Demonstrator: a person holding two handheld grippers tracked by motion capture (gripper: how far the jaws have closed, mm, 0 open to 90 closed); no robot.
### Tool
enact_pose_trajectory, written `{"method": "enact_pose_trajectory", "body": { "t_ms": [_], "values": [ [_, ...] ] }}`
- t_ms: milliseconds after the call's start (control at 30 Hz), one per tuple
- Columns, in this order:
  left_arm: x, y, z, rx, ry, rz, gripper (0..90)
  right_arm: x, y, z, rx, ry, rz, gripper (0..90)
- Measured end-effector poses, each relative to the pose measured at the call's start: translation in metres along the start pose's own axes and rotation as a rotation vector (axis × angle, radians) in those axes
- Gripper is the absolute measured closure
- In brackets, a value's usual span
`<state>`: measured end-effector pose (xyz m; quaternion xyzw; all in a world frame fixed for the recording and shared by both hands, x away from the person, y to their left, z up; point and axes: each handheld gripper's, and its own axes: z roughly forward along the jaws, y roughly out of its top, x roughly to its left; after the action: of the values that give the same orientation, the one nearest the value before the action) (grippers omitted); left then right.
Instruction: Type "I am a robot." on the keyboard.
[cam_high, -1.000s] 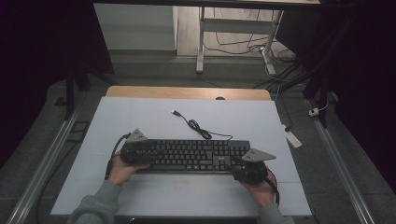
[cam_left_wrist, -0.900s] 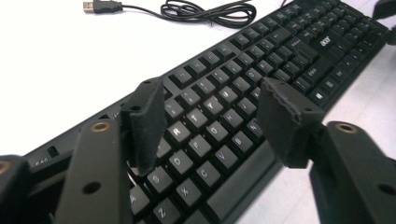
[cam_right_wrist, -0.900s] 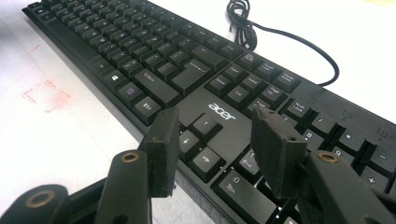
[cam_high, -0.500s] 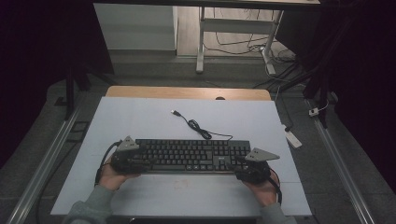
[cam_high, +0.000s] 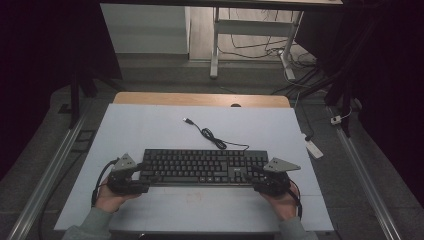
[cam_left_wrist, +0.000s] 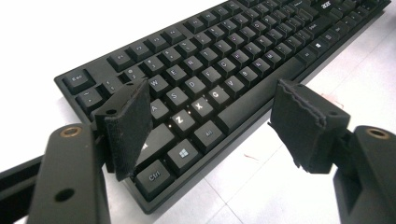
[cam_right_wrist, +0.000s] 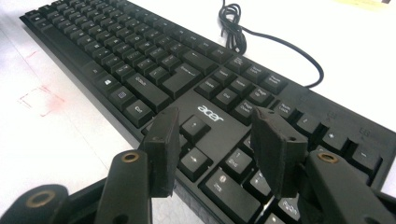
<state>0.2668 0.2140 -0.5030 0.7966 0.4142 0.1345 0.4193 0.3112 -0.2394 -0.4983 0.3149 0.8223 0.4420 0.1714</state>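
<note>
A black Acer keyboard (cam_high: 200, 167) (cam_left_wrist: 210, 60) (cam_right_wrist: 140, 60) lies flat on a pale blue mat (cam_high: 150, 130), its cable (cam_high: 210, 136) (cam_right_wrist: 243, 32) snaking away behind it. My left gripper (cam_high: 139, 173) (cam_left_wrist: 215, 126) sits at the keyboard's front left corner. Its jaws have just been opening and stand wide, with the Ctrl and Z keys showing between them and no pad pressing. My right gripper (cam_high: 253, 175) (cam_right_wrist: 217, 140) hovers over the arrow keys at the front right edge, jaws apart and gripping nothing.
A wooden table edge (cam_high: 200, 99) shows beyond the mat. Faint red marks (cam_right_wrist: 39, 100) are on the mat in front of the keyboard. A white block (cam_high: 314, 148) lies on the floor at the right, and metal rails (cam_high: 45, 180) run along both sides.
My left gripper has slid left toward the keyboard's left end and its jaws stand wider. The keyboard and my right gripper have stayed put.
</note>
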Motion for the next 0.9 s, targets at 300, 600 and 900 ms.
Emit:
{"method": "enact_pose_trajectory", "body": {
  "t_ms": [300,600,900],
  "values": [
    [-0.002,-0.002,0.002,0.008,-0.006,0.005,29.5,0.006,0.01,0.003,-0.005,0.03,-0.018,67.0],
    [-0.002,-0.003,0.0,0.006,-0.01,0.006,29.7,0.015,0.033,0.026,0.038,0.108,-0.016,89.7],
    [-0.005,-0.003,0.001,0.015,-0.001,0.007,27.5,0.041,0.053,0.064,0.1,0.149,-0.058,89.6]
  ]
}}
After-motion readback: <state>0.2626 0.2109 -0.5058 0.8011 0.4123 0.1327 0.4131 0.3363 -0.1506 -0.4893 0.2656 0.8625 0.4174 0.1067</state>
